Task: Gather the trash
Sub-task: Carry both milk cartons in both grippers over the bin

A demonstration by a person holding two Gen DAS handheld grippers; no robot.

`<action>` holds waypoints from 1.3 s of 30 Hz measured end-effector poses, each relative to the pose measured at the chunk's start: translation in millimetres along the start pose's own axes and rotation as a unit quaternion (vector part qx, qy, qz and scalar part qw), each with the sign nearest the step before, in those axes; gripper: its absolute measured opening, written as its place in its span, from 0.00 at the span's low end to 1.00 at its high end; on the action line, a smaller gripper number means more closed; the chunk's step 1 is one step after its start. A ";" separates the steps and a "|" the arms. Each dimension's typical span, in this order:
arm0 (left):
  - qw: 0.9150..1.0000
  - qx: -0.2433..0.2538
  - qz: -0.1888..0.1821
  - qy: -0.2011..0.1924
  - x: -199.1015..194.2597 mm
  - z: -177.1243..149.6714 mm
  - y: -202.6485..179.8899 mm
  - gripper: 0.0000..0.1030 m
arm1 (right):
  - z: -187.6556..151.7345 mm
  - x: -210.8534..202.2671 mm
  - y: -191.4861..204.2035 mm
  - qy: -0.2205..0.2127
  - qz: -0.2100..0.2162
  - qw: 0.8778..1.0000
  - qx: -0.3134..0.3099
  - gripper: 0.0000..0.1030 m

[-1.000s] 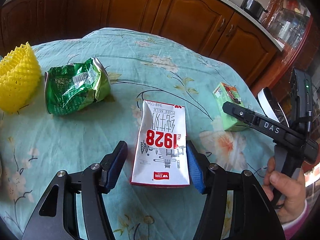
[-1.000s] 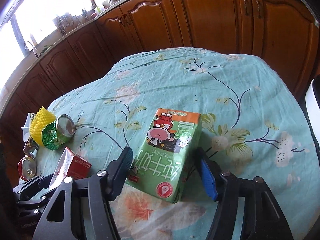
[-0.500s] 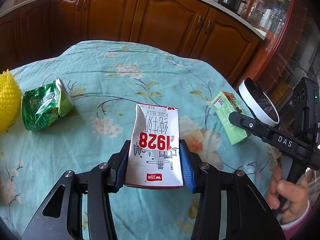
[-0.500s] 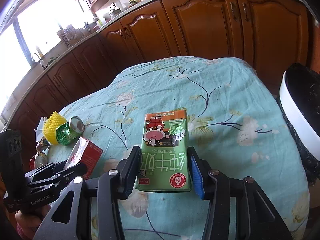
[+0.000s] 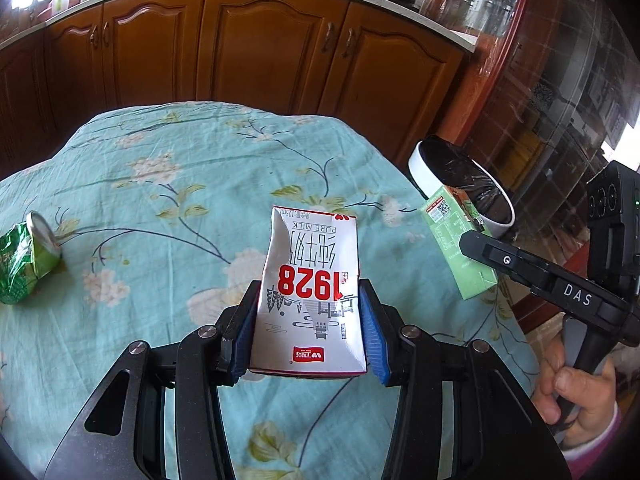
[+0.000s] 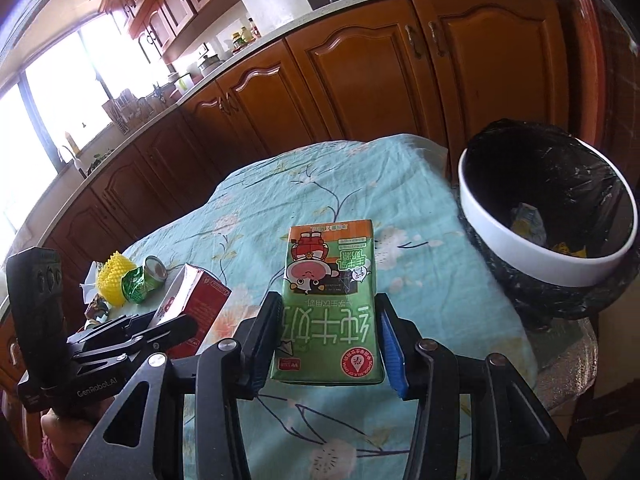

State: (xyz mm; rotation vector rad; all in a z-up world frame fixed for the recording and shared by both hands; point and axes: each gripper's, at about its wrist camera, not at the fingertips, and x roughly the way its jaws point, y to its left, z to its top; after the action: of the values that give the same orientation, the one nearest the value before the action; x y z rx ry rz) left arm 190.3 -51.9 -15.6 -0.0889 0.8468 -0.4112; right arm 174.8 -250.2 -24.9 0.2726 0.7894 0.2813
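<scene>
Both cartons now lifted off tablecloth (image 5: 168, 208) toward bin (image 6: 548, 216) | left gripper (image 5: 308, 332) pinches white milk carton (image 5: 312, 292) | right gripper (image 6: 328, 344) pinches green carton (image 6: 330, 304) nearer bin (held clear for dropping)

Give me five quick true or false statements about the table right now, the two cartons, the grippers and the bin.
1. The left gripper grips the white 1928 milk carton. True.
2. The right gripper is empty. False: it holds the green milk carton.
3. The trash bin has a black liner. True.
4. The crushed green can is in the bin. False: it lies on the tablecloth.
5. The bin is empty. False: some scraps lie inside.
</scene>
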 end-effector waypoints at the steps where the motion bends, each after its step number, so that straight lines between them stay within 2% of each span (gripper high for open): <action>1: 1.000 0.003 -0.002 0.001 1.8 1.1 -4.2 0.44 | -0.1 -3.7 -4.4 -0.002 -0.003 1.000 0.003 0.46; 9: 1.000 0.026 -0.013 0.007 11.1 4.5 -31.9 0.44 | -1.5 -26.2 -32.7 -0.022 -0.016 0.999 0.029 0.45; 39: 0.997 0.076 -0.031 0.009 29.1 26.1 -92.2 0.44 | 0.9 -60.5 -84.6 -0.061 -0.030 0.995 0.068 0.45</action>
State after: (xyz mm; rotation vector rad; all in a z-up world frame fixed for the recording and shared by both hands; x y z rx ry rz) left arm 197.6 -150.0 3.0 0.0288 0.8297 -0.5340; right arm 147.2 -349.8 -13.6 0.3900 0.6956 0.1521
